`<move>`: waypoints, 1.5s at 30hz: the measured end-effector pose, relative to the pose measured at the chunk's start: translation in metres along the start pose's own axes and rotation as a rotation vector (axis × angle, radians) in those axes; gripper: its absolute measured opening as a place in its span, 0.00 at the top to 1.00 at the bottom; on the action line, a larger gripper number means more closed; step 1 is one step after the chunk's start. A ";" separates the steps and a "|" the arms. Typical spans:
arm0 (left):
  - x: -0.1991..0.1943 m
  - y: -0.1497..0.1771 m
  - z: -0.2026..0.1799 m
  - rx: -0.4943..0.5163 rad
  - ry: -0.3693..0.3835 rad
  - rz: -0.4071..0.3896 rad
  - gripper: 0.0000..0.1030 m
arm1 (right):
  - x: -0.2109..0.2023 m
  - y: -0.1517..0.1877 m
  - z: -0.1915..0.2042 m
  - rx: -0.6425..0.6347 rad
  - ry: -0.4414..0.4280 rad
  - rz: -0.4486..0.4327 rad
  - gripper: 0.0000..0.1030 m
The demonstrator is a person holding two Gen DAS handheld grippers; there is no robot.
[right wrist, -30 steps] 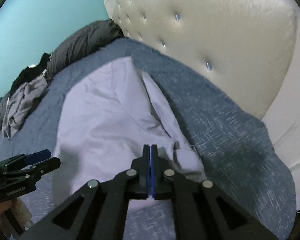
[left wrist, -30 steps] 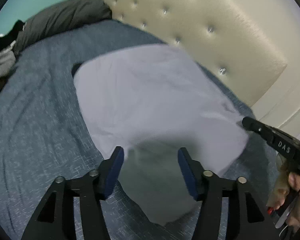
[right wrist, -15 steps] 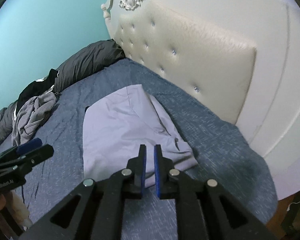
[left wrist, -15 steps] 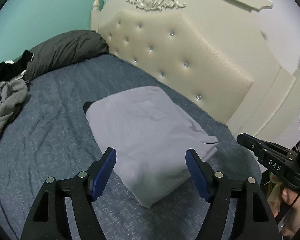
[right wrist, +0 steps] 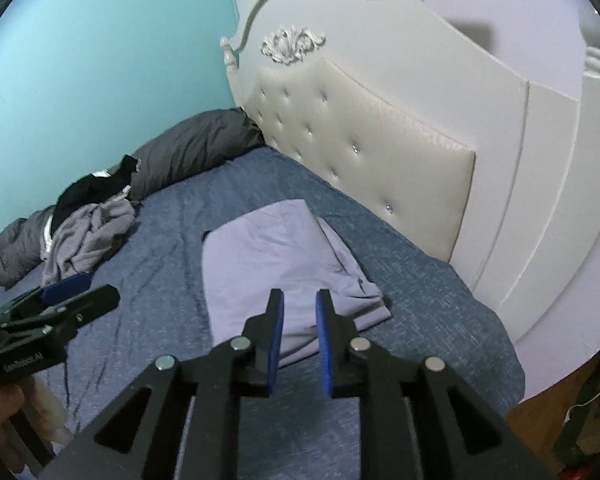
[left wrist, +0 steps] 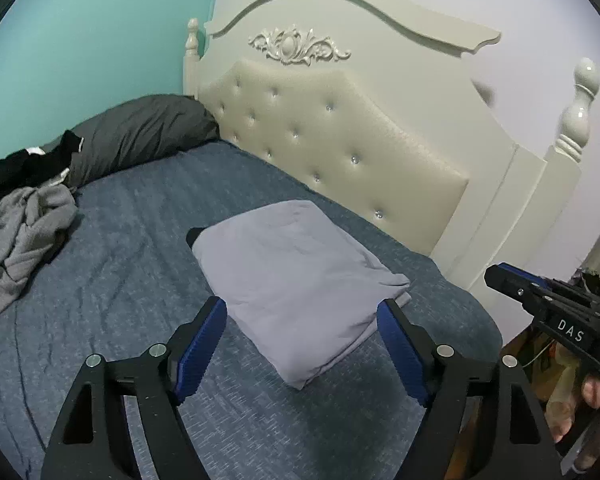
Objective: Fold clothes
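At the far left a crumpled grey garment [left wrist: 24,236] lies in soft, loose heaps on the bed [left wrist: 132,248], with a black garment [left wrist: 28,164] bunched just beyond it and a dark grey pillow [left wrist: 140,136], smooth and plump, against the turquoise wall [left wrist: 80,32]. The bedspread is a blue-grey weave with a fine flecked texture, faintly creased.

The left gripper [left wrist: 300,336] hangs above the near part of the bed, its black angular arms ending in ribbed blue pads. Its jaws are wide apart and opening, with nothing between them; the cloth seen through the gap lies below on the bed.

In the middle of the bed, near the headboard, rests the folded lavender garment [left wrist: 296,276], a neat thick rectangle of soft matte cloth with light wrinkles. Its near right corner is slightly rumpled, and a small dark patch shows at its far left corner.

Behind it stands the cream headboard [left wrist: 340,140], a padded, leathery panel tufted with shiny studs, set in a glossy frame with a carved floral crest and turned posts.

The right gripper [right wrist: 299,316] also hangs above the bed, clear of the folded garment. Its jaws are parted by a narrow gap and opening, holding nothing. In the left wrist view it shows at the far right, with the person's hand [left wrist: 592,408] below it.
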State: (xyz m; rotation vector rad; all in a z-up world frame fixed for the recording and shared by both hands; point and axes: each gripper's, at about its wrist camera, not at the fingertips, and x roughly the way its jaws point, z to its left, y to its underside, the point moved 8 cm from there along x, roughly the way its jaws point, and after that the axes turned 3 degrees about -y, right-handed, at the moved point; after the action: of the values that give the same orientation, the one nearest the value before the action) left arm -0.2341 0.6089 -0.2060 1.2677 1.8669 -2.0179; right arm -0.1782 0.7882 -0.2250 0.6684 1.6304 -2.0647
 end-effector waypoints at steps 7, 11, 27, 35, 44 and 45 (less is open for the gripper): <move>-0.034 0.003 0.004 -0.009 0.007 -0.030 0.18 | -0.033 0.005 0.022 -0.014 -0.010 -0.027 0.58; -0.052 0.006 0.007 -0.011 0.006 -0.053 0.14 | -0.048 0.010 0.031 -0.023 0.000 -0.030 0.47; -0.103 0.025 0.016 -0.016 -0.009 -0.093 0.00 | -0.090 0.029 0.051 -0.003 0.013 -0.074 0.18; -0.121 0.037 0.017 0.014 -0.027 -0.103 0.00 | -0.105 0.043 0.056 0.012 0.036 -0.095 0.05; -0.140 0.048 0.017 0.035 -0.034 -0.113 0.00 | -0.121 0.057 0.065 0.024 0.024 -0.103 0.03; -0.142 0.049 0.017 0.035 -0.037 -0.112 0.00 | -0.124 0.059 0.066 0.024 0.023 -0.103 0.03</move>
State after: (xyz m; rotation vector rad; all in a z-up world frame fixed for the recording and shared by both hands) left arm -0.1219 0.5198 -0.1571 1.1497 1.9343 -2.1230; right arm -0.0521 0.7153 -0.1827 0.6307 1.6881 -2.1603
